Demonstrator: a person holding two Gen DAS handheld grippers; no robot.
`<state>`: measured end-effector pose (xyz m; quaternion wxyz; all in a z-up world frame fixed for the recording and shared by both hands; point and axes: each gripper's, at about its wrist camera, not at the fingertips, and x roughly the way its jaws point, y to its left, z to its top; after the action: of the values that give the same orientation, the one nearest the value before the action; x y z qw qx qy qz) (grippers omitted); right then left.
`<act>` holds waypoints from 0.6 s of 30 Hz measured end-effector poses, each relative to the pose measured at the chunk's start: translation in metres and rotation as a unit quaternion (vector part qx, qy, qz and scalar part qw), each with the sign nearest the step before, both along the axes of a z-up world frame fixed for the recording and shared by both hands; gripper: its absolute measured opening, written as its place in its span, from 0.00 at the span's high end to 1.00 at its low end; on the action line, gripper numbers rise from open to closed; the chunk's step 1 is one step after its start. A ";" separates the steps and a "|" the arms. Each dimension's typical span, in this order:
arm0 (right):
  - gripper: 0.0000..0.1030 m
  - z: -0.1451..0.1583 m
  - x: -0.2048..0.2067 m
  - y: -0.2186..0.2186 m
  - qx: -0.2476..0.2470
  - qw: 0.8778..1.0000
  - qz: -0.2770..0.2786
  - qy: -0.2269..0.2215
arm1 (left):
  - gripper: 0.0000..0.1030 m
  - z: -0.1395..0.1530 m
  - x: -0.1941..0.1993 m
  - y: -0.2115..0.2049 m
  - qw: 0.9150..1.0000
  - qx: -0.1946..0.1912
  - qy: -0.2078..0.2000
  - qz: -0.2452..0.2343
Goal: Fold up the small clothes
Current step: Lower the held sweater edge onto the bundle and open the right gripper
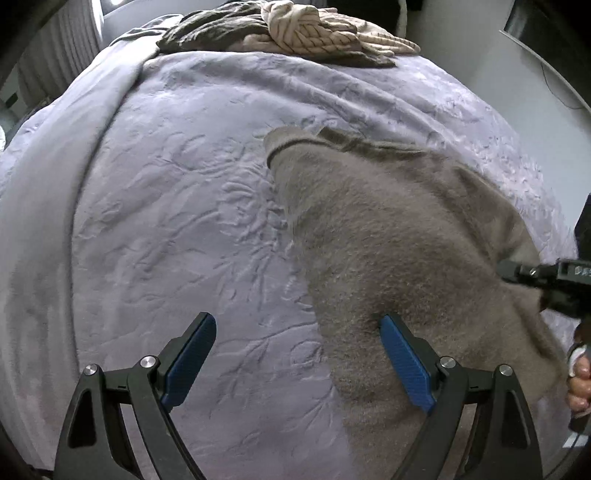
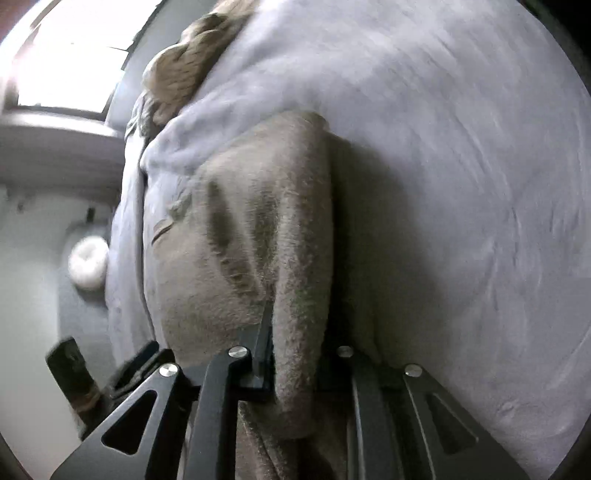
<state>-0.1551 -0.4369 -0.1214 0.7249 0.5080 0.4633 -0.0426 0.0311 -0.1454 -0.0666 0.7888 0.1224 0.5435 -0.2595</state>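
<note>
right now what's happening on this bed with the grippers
A person is folding a fuzzy grey-brown garment on a lilac blanket. The right gripper is shut on a fold of it. The left gripper hangs open over its near edge, gripping nothing. More clothes lie piled at the far end.

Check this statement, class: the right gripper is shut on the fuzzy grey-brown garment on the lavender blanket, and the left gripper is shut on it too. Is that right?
Not quite. The left gripper is open; the left wrist view shows its blue pads spread wide, one over the lavender blanket, one over the garment. The right gripper is indeed shut on the garment.
</note>
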 end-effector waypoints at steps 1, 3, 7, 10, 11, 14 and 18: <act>0.80 -0.002 -0.005 -0.002 0.013 1.000 -0.011 -0.003 | 0.11 -0.002 0.001 0.000 1.000 0.002 0.000 -0.001; 0.76 0.004 -0.012 -0.001 0.001 1.000 -0.013 0.003 | 0.11 -0.001 0.002 0.002 1.000 0.001 0.003 -0.003; 0.75 0.028 -0.027 0.002 -0.061 0.998 -0.004 0.027 | 0.11 0.001 0.005 0.008 1.000 0.016 -0.001 -0.005; 0.72 0.045 -0.046 0.004 -0.094 0.995 -0.019 0.037 | 0.11 0.006 0.004 0.016 1.000 0.024 0.007 0.002; 0.72 0.050 -0.054 0.003 -0.098 0.994 -0.024 0.035 | 0.11 0.007 0.004 0.019 1.000 0.017 0.019 0.004; 0.72 0.061 -0.074 0.007 -0.097 0.994 -0.034 0.027 | 0.11 0.011 -0.002 0.024 0.999 -0.004 0.048 -0.001; 0.72 0.067 -0.084 0.026 -0.076 0.997 -0.005 0.010 | 0.11 0.012 -0.020 0.016 0.997 -0.015 0.063 -0.030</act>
<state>-0.2388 -0.4109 -0.0546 0.7567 0.4531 0.4634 -0.0862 0.0111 -0.1295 -0.0550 0.7464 0.1100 0.5845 -0.2986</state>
